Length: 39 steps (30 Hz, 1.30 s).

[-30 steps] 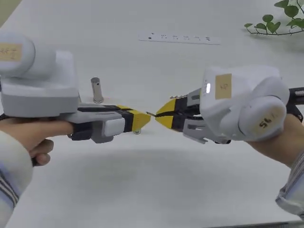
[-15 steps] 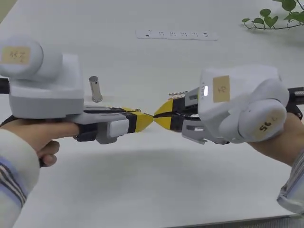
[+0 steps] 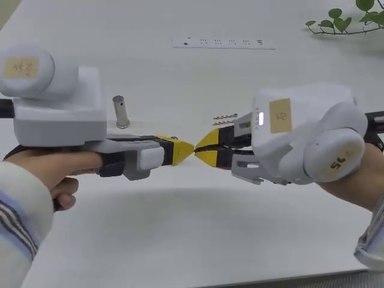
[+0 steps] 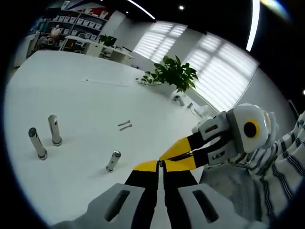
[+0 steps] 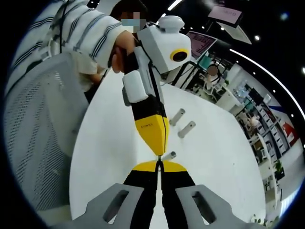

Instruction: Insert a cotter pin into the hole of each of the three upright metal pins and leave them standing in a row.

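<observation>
1. Upright metal pin (image 3: 120, 112): bare metal, smooth, soft sheen.
2. Cotter pins (image 3: 225, 119): thin metal wire (too small to judge the finish).
3. Table (image 3: 198, 234): white, smooth, matt.
4. Left gripper (image 3: 189, 149), right gripper (image 3: 199, 150): matt white-grey plastic shells, smooth yellow-black jaw tips.
5. Sleeve (image 3: 15, 222): striped woven cloth.

The left tool (image 3: 187, 150) and right tool (image 3: 201, 150) meet tip to tip low over the white counter (image 3: 180, 240), forming a bar across its middle with no gap to pass through. An upright metal pin (image 3: 120, 112) stands just behind the left tool. Two cotter pins (image 3: 225, 119) lie just behind the right tool. The near counter is open. A power strip (image 3: 223, 43) and a plant (image 3: 348, 18) sit far back.
</observation>
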{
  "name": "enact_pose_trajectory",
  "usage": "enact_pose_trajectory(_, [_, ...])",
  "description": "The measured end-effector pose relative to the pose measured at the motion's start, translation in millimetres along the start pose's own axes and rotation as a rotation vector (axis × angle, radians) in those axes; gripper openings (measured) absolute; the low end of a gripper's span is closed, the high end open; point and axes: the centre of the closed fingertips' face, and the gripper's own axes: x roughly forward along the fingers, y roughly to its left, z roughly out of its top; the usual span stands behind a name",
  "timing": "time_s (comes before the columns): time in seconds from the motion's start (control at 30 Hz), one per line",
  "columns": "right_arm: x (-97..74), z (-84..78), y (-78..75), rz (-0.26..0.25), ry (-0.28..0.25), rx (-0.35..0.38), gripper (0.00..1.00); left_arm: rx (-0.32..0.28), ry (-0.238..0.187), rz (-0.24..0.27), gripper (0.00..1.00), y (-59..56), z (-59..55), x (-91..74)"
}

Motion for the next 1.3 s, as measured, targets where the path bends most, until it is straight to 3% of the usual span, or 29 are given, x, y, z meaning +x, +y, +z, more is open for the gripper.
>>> enact_pose_trajectory(0.37, [-0.6,-0.9,2.5,-0.002,0.007,-0.001,0.02,-0.019,0.020,-0.009,0.01,0.0,-5.0,1.3])
enact_pose_trajectory(0.77, [0.3,-0.1,6.2,0.004,0.010,-0.011,0.02,-0.097,0.040,-0.015,0.01,1.7,-8.9,0.3])
enact_pose_trajectory(0.9, [1.0,0.7,8.3,0.010,0.008,-0.015,0.02,-0.152,0.053,-0.009,0.00,2.8,-11.5,-1.1])
enact_pose_trajectory(1.03, [1.4,1.6,7.7,0.009,0.005,-0.014,0.02,-0.145,0.041,0.000,0.00,3.0,-10.9,-2.0])
enact_pose_trajectory(1.17, [3.5,0.9,11.3,0.028,0.008,-0.025,0.02,-0.236,0.078,0.005,0.00,4.4,-16.4,-2.6])
enact_pose_trajectory(1.3, [4.2,2.5,12.0,0.031,-0.005,-0.020,0.02,-0.212,0.075,0.009,0.00,3.7,-16.3,-4.6])
